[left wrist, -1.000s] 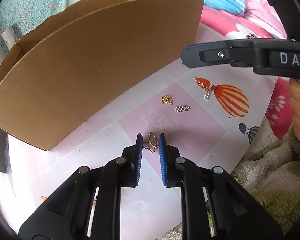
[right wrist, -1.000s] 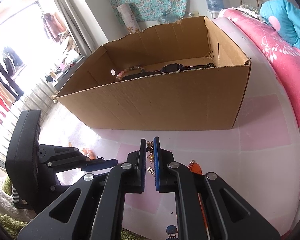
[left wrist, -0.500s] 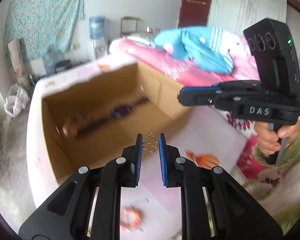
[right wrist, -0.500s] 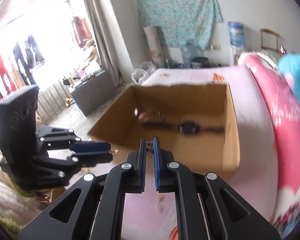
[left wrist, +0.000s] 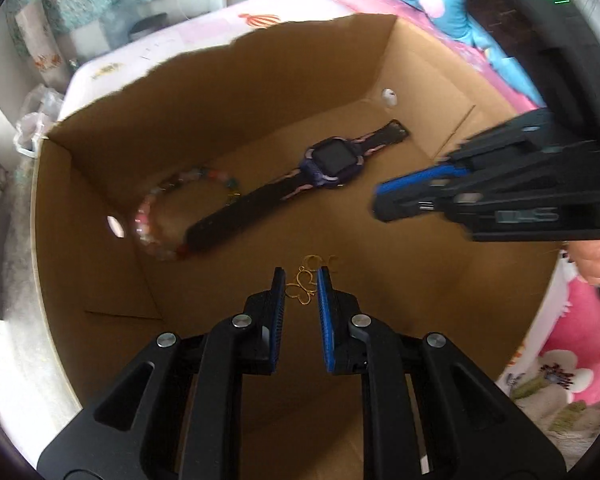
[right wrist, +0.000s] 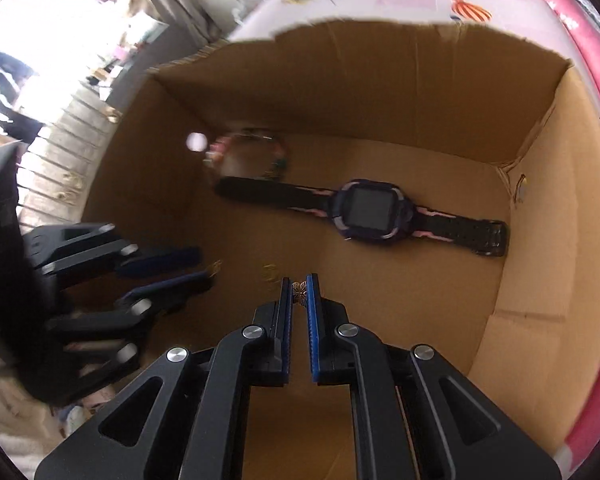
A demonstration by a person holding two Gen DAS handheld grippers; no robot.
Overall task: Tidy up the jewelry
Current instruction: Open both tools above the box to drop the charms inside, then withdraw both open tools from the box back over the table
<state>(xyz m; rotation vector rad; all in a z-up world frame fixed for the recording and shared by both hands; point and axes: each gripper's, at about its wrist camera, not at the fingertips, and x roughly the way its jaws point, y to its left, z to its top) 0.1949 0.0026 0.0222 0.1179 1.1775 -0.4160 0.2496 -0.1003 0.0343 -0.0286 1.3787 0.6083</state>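
While hovering over cardboard box [left wrist: 100,264], we are pinching light, snag-prone gold butterfly charm [left wrist: 300,288] in left gripper [left wrist: 299,280], small bronze charm [right wrist: 299,294] in right gripper [right wrist: 299,288], pads gripping edges.

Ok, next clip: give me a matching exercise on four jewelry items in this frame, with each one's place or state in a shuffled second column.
Things:
1. gold butterfly pendant
2. small bronze charm
3. smartwatch
4. beaded bracelet

Places or states:
A. lies flat on the floor of the cardboard box, strap stretched out
B. pinched between the fingers of the left gripper
C. lies in the box by its left wall
D. pinched between the fingers of the right gripper

Pairs: 1-B, 2-D, 3-A, 4-C
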